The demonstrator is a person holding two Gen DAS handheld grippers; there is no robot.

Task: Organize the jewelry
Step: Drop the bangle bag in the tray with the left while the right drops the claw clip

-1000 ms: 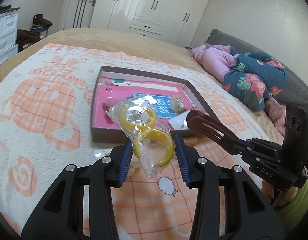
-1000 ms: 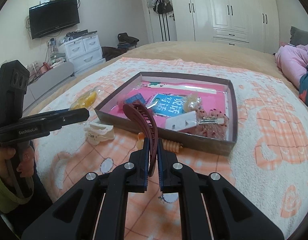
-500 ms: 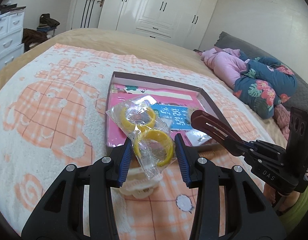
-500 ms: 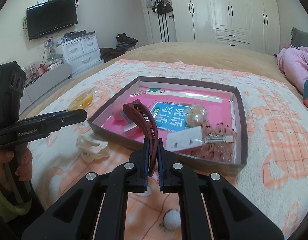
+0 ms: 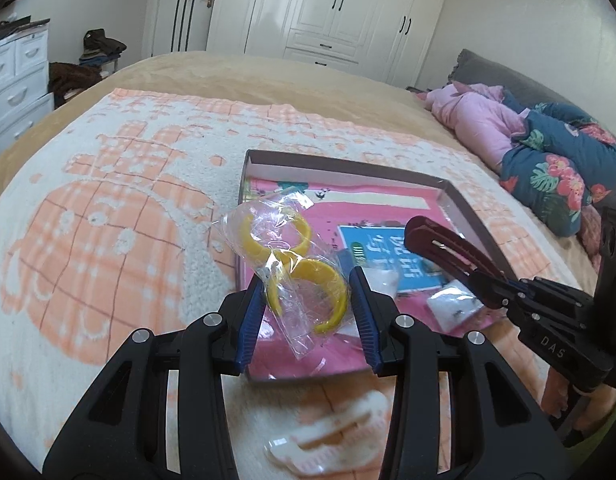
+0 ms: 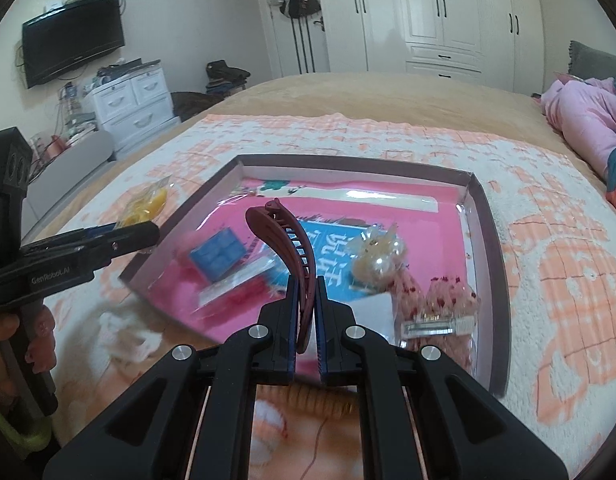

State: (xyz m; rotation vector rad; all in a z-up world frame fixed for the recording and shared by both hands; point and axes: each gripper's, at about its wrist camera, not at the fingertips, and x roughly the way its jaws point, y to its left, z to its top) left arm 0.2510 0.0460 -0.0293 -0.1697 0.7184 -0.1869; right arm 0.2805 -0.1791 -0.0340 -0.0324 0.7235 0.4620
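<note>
Left tongs grip bagged bangles; right tongs pinch hair clip.

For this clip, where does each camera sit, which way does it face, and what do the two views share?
Left wrist: on the left gripper, facing over the bed to the wardrobe; its fingers hold the bagged yellow bangles; right gripper at right.
Right wrist: on the right gripper, facing the same way; it clamps the maroon hair clip; left gripper and hand at left.
Shared: the pink-lined box, blanket, white clip, wardrobe.
</note>
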